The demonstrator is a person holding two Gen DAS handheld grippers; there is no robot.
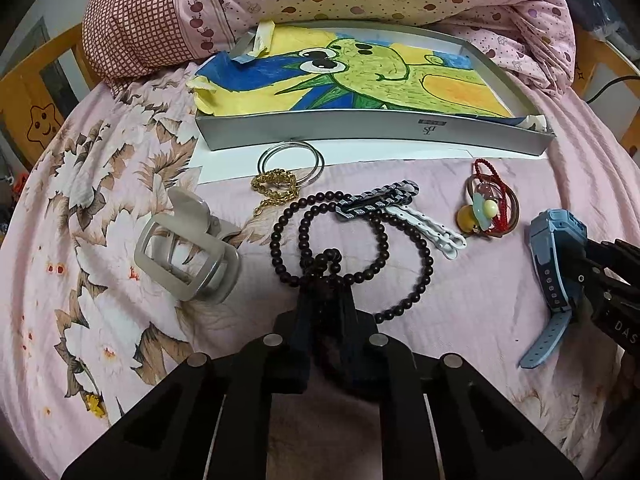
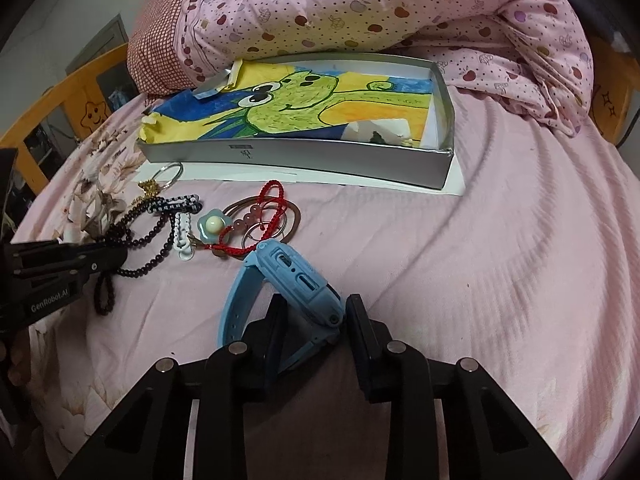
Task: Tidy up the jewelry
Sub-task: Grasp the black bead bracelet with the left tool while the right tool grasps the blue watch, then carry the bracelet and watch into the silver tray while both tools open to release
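Observation:
My left gripper (image 1: pixel 326 300) is shut on a dark bead necklace (image 1: pixel 404 248) that lies looped on the pink bedsheet. My right gripper (image 2: pixel 316 312) is open, its fingers on either side of a blue smartwatch (image 2: pixel 296 276) that rests on the sheet; a gap shows at the right finger. The watch also shows at the right of the left wrist view (image 1: pixel 554 264). Beyond lie a gold chain (image 1: pixel 276 186), silver bangles (image 1: pixel 292 160), striped and white hair clips (image 1: pixel 384 200), a beige claw clip (image 1: pixel 188 252) and red cord hair ties with a flower charm (image 2: pixel 248 224).
A shallow grey box (image 1: pixel 372 132) with a frog drawing inside sits at the back on white paper. A rolled pink quilt (image 2: pixel 380 8) lies behind it. A wooden bed rail (image 2: pixel 60 92) runs along the left.

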